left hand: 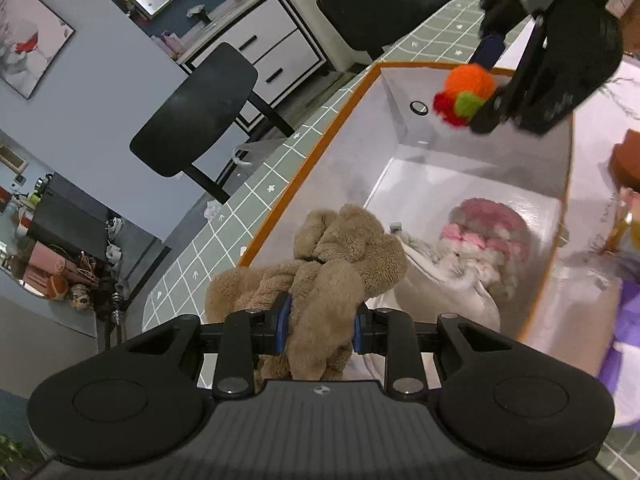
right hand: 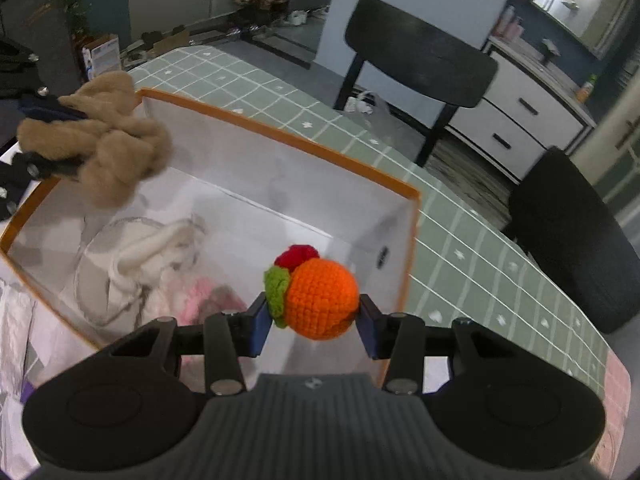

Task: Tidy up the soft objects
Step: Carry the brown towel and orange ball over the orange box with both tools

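Observation:
A brown plush toy (left hand: 332, 276) hangs over the near end of the white box with an orange rim (left hand: 320, 148), and my left gripper (left hand: 322, 330) is shut on it. At the box's far end my right gripper (right hand: 314, 322) is shut on a crocheted orange ball with green and red bits (right hand: 320, 300). From the left wrist view the orange ball (left hand: 470, 84) and the right gripper (left hand: 486, 80) show at the top right. From the right wrist view the brown plush toy (right hand: 116, 140) and left gripper (right hand: 52, 136) show at the left, above the box's rim (right hand: 280, 136).
Inside the box lie a pink and white knitted item (left hand: 486, 236) and a cream fabric piece (left hand: 440, 280). The box sits on a green checked tablecloth (right hand: 460, 232). Black chairs (right hand: 416, 56) stand beside the table. Purple and brown items (left hand: 628, 308) lie at the right.

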Demonstrator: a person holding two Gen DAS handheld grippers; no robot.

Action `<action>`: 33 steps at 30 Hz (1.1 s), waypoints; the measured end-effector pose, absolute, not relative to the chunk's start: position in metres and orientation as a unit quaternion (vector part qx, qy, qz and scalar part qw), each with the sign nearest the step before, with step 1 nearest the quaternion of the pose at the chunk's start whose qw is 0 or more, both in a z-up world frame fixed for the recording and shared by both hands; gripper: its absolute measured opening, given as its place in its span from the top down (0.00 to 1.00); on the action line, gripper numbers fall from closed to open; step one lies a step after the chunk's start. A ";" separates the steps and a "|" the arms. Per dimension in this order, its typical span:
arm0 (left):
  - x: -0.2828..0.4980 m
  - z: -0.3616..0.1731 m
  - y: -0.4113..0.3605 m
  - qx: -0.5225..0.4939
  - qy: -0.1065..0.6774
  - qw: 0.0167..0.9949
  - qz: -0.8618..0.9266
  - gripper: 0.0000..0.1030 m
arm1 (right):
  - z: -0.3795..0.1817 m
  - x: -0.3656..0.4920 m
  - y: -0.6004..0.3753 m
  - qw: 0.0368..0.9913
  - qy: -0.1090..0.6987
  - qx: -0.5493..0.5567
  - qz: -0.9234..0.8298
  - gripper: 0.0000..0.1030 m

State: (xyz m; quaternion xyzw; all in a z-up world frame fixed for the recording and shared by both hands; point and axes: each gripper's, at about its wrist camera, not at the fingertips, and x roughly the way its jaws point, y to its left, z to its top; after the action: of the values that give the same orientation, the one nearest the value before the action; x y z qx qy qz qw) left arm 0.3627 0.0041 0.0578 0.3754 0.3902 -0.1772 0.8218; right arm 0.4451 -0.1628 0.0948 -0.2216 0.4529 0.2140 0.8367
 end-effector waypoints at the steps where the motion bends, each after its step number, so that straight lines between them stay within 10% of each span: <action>1: 0.366 0.056 0.003 0.379 0.392 0.820 -0.177 0.68 | 0.091 0.449 -0.158 0.834 0.455 -0.224 0.217 0.57; 18: 0.408 0.022 -0.030 0.422 0.383 0.813 -0.120 0.85 | 0.036 0.502 -0.115 0.822 0.474 -0.221 0.226 0.56; 33: 0.415 0.037 -0.019 0.326 0.448 0.811 -0.188 0.73 | 0.029 0.506 -0.118 0.809 0.498 -0.216 0.227 0.44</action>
State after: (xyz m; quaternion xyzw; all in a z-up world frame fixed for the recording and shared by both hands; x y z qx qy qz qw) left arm 0.4150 -0.0192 0.0372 0.3263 0.4476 -0.1876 0.8112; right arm 0.5063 -0.1180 0.0292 -0.2162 0.4975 0.2267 0.8089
